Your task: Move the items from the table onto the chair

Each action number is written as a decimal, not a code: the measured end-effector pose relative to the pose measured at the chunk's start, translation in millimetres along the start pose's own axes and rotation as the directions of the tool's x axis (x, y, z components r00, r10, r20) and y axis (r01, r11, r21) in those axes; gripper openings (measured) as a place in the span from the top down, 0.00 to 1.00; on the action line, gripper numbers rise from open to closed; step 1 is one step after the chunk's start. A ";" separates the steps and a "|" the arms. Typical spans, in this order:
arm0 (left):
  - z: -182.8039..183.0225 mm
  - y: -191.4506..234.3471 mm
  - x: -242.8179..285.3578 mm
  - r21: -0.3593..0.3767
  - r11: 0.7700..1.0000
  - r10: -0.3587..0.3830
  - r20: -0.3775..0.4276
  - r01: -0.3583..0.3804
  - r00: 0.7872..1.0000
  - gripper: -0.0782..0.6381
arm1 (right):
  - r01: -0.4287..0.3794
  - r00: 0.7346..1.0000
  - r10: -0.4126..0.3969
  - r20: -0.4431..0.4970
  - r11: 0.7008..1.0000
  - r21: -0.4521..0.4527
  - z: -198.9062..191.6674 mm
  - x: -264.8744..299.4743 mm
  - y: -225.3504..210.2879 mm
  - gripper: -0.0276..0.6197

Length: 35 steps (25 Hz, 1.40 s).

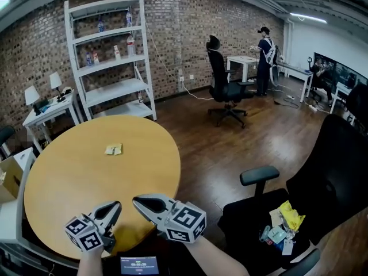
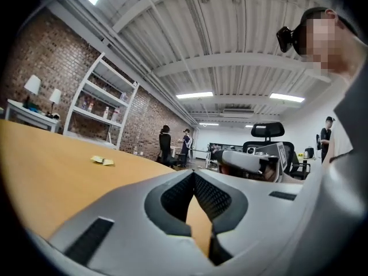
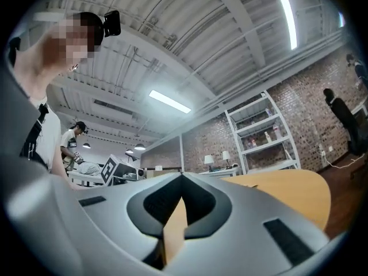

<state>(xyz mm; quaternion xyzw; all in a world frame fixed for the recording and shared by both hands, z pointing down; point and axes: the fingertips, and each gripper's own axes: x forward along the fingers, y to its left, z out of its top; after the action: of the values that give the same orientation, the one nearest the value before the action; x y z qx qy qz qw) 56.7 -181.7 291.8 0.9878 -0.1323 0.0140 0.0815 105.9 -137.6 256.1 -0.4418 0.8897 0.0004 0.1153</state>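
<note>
A small yellow packet (image 1: 113,149) lies alone near the middle of the round wooden table (image 1: 69,194); the left gripper view also catches the packet (image 2: 102,161) far ahead. To the right, the black chair (image 1: 322,177) holds several items on its seat, among them a yellow wrapper (image 1: 290,216). My left gripper (image 1: 117,204) and right gripper (image 1: 138,200) hover side by side over the table's near edge, far short of the packet. Each one's jaws meet at the tips with nothing between them, as both the left gripper (image 2: 194,173) and right gripper (image 3: 182,175) views show.
A white shelf unit (image 1: 109,50) with bottles stands against the brick wall. Beside it is a small white table with lamps (image 1: 49,105). A black office chair (image 1: 227,88) and a standing person (image 1: 264,59) are far back on the wooden floor. A cardboard box (image 1: 10,174) sits left.
</note>
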 end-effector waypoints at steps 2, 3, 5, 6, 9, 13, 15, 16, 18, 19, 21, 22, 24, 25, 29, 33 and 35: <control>-0.1 16.7 -17.2 0.011 0.999 0.050 0.000 -0.050 0.999 0.88 | -0.044 0.999 0.044 -0.016 0.999 -0.012 -5.1 22.9 8.2 0.95; -0.2 24.9 -25.9 0.014 0.997 0.074 0.004 -0.074 0.997 0.88 | -0.065 0.998 0.065 -0.025 0.998 -0.015 -8.4 33.8 11.6 0.95; -2.0 40.6 -42.2 0.016 0.993 0.117 0.010 -0.117 0.993 0.88 | -0.095 0.995 0.094 -0.039 0.995 -0.019 -16.2 52.4 16.0 0.95; -3.6 47.8 -49.9 0.015 0.991 0.136 0.012 -0.136 0.991 0.88 | -0.105 0.994 0.104 -0.045 0.994 -0.020 -20.0 60.1 17.6 0.95; -5.6 64.9 -74.3 0.017 0.981 0.193 0.016 -0.193 0.981 0.88 | -0.137 0.989 0.136 -0.054 0.990 -0.027 -26.3 82.2 25.2 0.95; -9.9 82.6 -120.8 0.017 0.957 0.291 0.014 -0.291 0.957 0.88 | -0.212 0.975 0.208 -0.082 0.976 -0.047 -37.2 117.9 51.7 0.95; -12.8 93.8 -141.8 0.021 0.946 0.323 0.014 -0.323 0.946 0.88 | -0.236 0.968 0.229 -0.105 0.970 -0.060 -46.4 136.4 64.7 0.95; -14.6 98.8 -151.3 0.024 0.941 0.337 0.013 -0.337 0.942 0.88 | -0.247 0.964 0.238 -0.119 0.967 -0.066 -51.4 144.8 71.0 0.95; -17.7 106.7 -167.6 0.030 0.932 0.362 0.012 -0.362 0.932 0.88 | -0.266 0.956 0.254 -0.143 0.961 -0.072 -60.6 159.2 82.8 0.95; -18.6 109.8 -174.0 0.030 0.928 0.371 0.012 -0.371 0.929 0.88 | -0.274 0.954 0.261 -0.151 0.959 -0.074 -64.3 165.3 87.6 0.95; -19.0 115.2 -183.2 0.029 0.924 0.380 0.016 -0.381 0.925 0.88 | -0.282 0.950 0.266 -0.164 0.956 -0.080 -70.2 175.7 94.7 0.95; -19.4 117.2 -186.7 0.028 0.923 0.383 0.018 -0.383 0.924 0.88 | -0.285 0.948 0.267 -0.175 0.955 -0.083 -73.3 179.6 97.7 0.95; -22.4 119.0 -191.7 0.025 0.922 0.386 0.024 -0.386 0.922 0.88 | -0.290 0.943 0.268 -0.199 0.953 -0.088 -80.7 183.8 102.8 0.95; -23.4 119.4 -192.5 0.028 0.923 0.383 0.030 -0.384 0.923 0.88 | -0.291 0.942 0.269 -0.201 0.952 -0.090 -83.7 185.3 104.0 0.95; 3.6 122.8 -173.6 0.100 0.943 0.313 0.061 -0.318 0.948 0.88 | -0.306 0.939 0.278 -0.203 0.944 -0.124 -74.6 202.6 100.6 0.95; -10.0 116.7 -168.7 0.073 0.946 0.317 0.018 -0.317 0.948 0.88 | -0.283 0.930 0.252 -0.266 0.956 -0.083 -89.1 193.5 102.2 0.95; -12.2 115.0 -166.4 0.066 0.948 0.312 0.012 -0.312 0.950 0.88 | -0.271 0.930 0.242 -0.276 0.960 -0.073 -92.8 190.4 102.1 0.95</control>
<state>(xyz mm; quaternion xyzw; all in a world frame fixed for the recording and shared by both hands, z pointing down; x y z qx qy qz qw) -134.2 -246.0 313.7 0.9566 -0.2863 0.0304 0.0447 -104.4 -234.5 297.0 -0.3236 0.9457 0.0052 -0.0299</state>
